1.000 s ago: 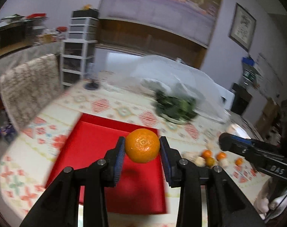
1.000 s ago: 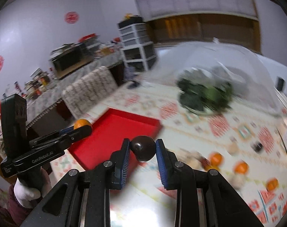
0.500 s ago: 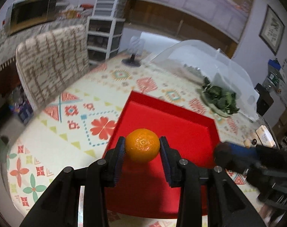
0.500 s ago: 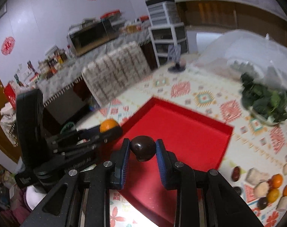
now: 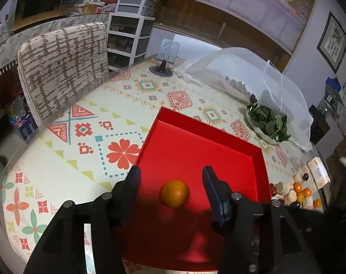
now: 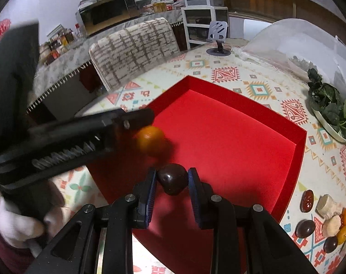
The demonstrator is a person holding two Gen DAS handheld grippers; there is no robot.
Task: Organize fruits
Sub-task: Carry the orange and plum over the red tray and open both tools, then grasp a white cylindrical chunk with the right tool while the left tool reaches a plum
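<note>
A red tray point(image 5: 218, 146) lies on the patterned table; it also shows in the right wrist view point(image 6: 241, 123). My left gripper point(image 5: 171, 189) is open above the tray's near part. An orange mandarin point(image 5: 174, 193) is between and below its fingers, free of both pads; in the right wrist view the mandarin point(image 6: 150, 139) is blurred just under the left gripper's tip. My right gripper point(image 6: 172, 182) is shut on a dark round fruit point(image 6: 173, 178) and holds it over the tray's near edge.
A pile of small fruits and pale pieces point(image 6: 328, 219) lies on the table to the right of the tray, also in the left wrist view point(image 5: 298, 191). A plate of greens point(image 5: 267, 123) under a mesh cover stands behind. A chair point(image 5: 63, 66) stands at the left.
My left gripper has opened and let go of the mandarin, which has dropped toward the tray. Both grippers have moved over the tray. The right gripper keeps its grip on the dark fruit.
</note>
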